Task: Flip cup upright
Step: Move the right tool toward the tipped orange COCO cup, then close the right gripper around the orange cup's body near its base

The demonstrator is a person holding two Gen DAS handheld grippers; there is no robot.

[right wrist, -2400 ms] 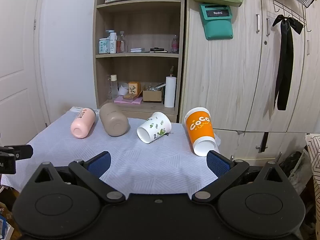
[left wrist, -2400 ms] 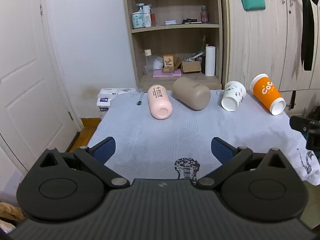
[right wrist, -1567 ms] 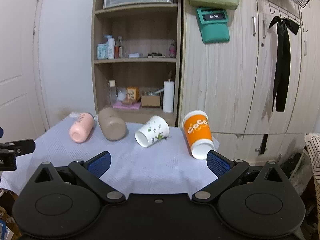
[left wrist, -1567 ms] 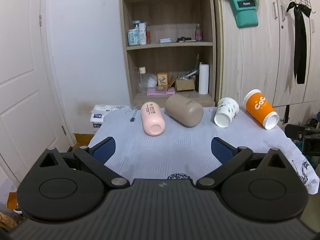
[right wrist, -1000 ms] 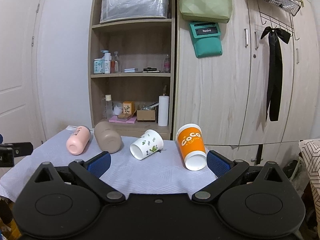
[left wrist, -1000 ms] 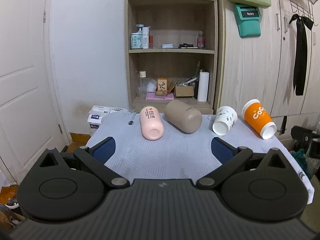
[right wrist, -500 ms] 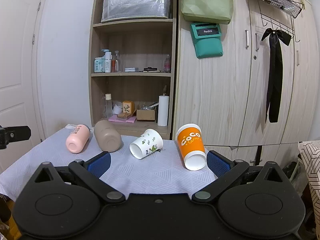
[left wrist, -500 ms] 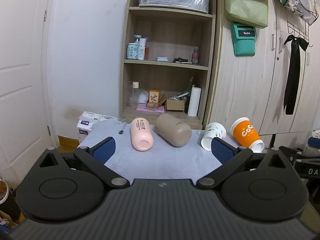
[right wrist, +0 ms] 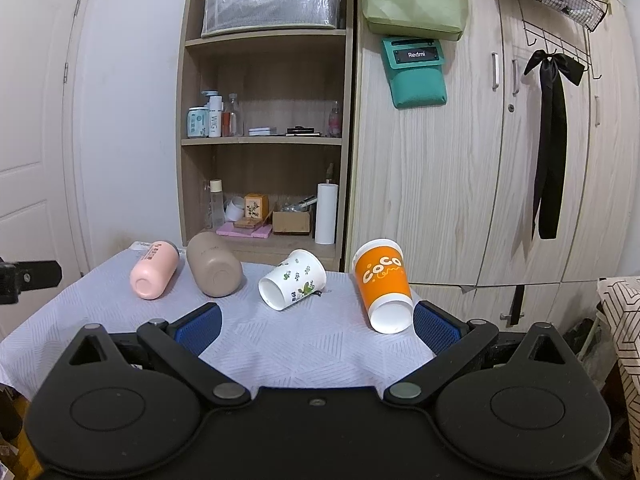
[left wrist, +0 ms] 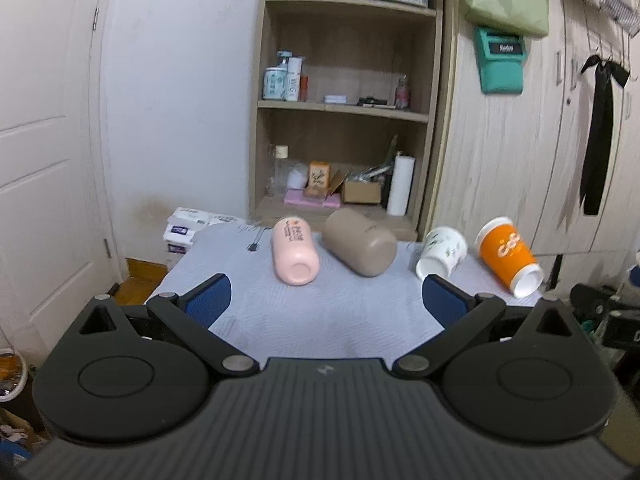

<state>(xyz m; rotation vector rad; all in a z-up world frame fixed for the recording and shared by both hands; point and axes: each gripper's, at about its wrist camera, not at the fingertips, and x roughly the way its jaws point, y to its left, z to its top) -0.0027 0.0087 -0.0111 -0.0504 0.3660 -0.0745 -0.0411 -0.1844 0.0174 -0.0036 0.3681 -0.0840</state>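
Several cups lie on their sides on a table with a pale blue-white cloth [left wrist: 340,320] [right wrist: 312,340]. From left to right: a pink cup [left wrist: 294,250] [right wrist: 154,274], a taupe cup [left wrist: 360,247] [right wrist: 214,270], a white floral paper cup [left wrist: 440,254] [right wrist: 292,285] and an orange paper cup [left wrist: 508,256] [right wrist: 384,284]. My left gripper [left wrist: 326,300] is open and empty, short of the cups. My right gripper [right wrist: 316,324] is open and empty at the table's near edge, close to the orange cup.
A wooden shelf unit [right wrist: 264,140] with bottles and boxes stands behind the table. Wardrobe doors [right wrist: 480,160] with a hanging black ribbon are to the right. A white door [left wrist: 44,160] is at the left. Tissue packs [left wrist: 184,224] sit beside the table's far left corner.
Both grippers first pulled back and rose, making the cups smaller; the left gripper has now moved forward and tilted down again. The right view is nearly unchanged lately. The cups have not moved.
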